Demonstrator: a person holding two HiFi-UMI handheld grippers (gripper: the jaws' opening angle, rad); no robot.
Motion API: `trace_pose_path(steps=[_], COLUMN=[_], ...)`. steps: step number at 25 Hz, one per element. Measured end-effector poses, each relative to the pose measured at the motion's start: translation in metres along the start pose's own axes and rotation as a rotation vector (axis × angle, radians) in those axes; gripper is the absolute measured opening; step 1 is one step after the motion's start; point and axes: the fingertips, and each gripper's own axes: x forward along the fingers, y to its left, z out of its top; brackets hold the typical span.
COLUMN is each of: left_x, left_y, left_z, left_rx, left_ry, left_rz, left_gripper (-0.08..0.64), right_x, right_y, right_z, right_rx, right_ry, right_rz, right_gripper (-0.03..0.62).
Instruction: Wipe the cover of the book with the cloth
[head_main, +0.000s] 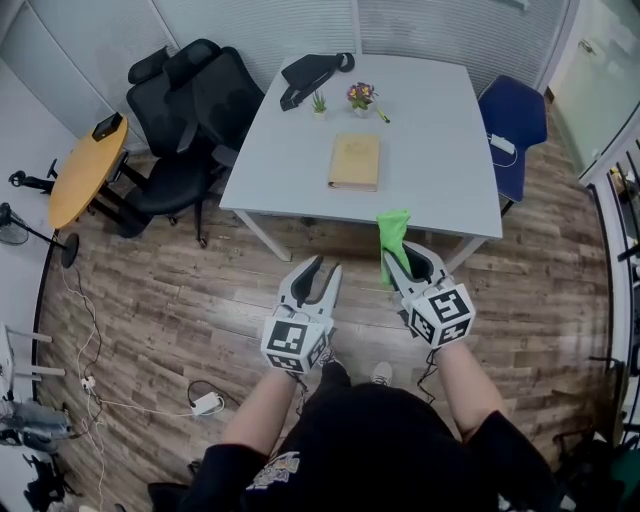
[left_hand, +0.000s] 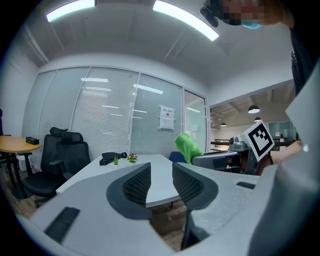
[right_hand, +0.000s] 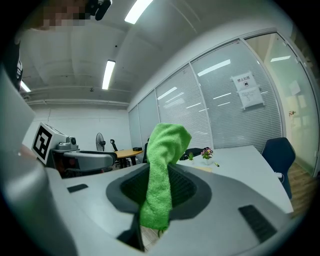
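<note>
A tan book (head_main: 354, 162) lies flat near the middle of the white table (head_main: 430, 150). Both grippers hang over the wooden floor, short of the table's near edge. My right gripper (head_main: 398, 258) is shut on a green cloth (head_main: 393, 232), which sticks up past its fingertips. In the right gripper view the cloth (right_hand: 162, 170) fills the gap between the jaws. My left gripper (head_main: 328, 266) stands open with nothing between its jaws (left_hand: 161, 172). From the left gripper view the cloth (left_hand: 187, 147) shows to the right.
A black bag (head_main: 310, 72) and two small potted plants (head_main: 361, 96) sit at the table's far end. Black office chairs (head_main: 190, 110) and a round wooden table (head_main: 85, 170) stand on the left, a blue chair (head_main: 515, 125) on the right. Cables and a charger (head_main: 205, 404) lie on the floor.
</note>
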Motion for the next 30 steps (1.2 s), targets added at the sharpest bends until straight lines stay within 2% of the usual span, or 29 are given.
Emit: trace_pose_path(steps=[5, 21, 30], left_x=[0.012, 0.044, 0.045], left_y=[0.028, 0.134, 0.159], left_z=[-0.002, -0.009, -0.013], left_rx=[-0.01, -0.044, -0.059], left_ry=[0.013, 0.046, 0.045], left_rz=[-0.029, -0.111, -0.129], left_gripper=[0.187, 0.19, 0.19], right_x=[0.026, 0.128, 0.154], right_y=[0.0, 0.006, 0.009], right_z=[0.004, 0.014, 0.025], right_rx=[0.001, 0.02, -0.006], right_ry=[0.011, 0.022, 0.02], right_rz=[-0.031, -0.12, -0.144], right_gripper=[0.101, 0.101, 0.101])
